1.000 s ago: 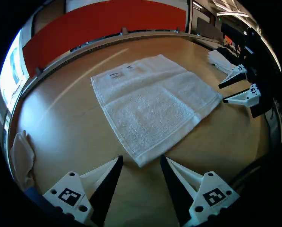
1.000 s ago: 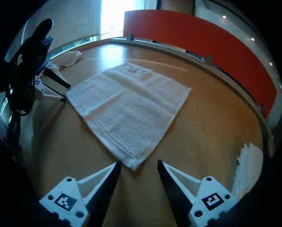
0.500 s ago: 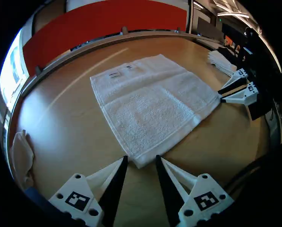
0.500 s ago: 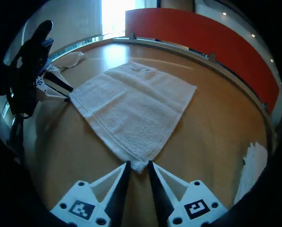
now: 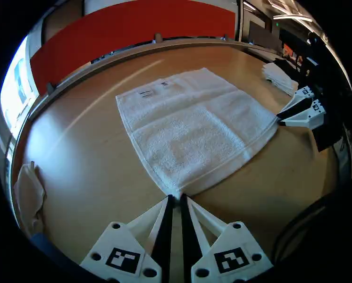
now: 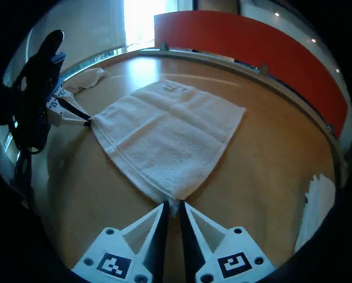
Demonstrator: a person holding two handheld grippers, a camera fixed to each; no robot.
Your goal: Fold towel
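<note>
The white towel [image 5: 195, 127] lies flat on the wooden desk [image 5: 81, 155], near its middle. It is spread out as a rough square with one layer lying over another, and two small tags [image 5: 146, 93] show near its far edge in the left gripper view.

The left tongs [image 5: 176, 198] are pinched together on the towel's nearest corner, with the cloth caught between the tips. The right tongs [image 6: 172, 203] are clamped the same way on the neighbouring corner along the same hemmed edge. That hem runs taut between the two grips.

A crumpled cloth [image 5: 29, 195] sits by the desk's edge on the left tongs' side. A stack of folded cloths [image 5: 279, 78] rests near the edge on the right tongs' side. A red panel [image 5: 129, 28] stands behind the desk's far rim.
</note>
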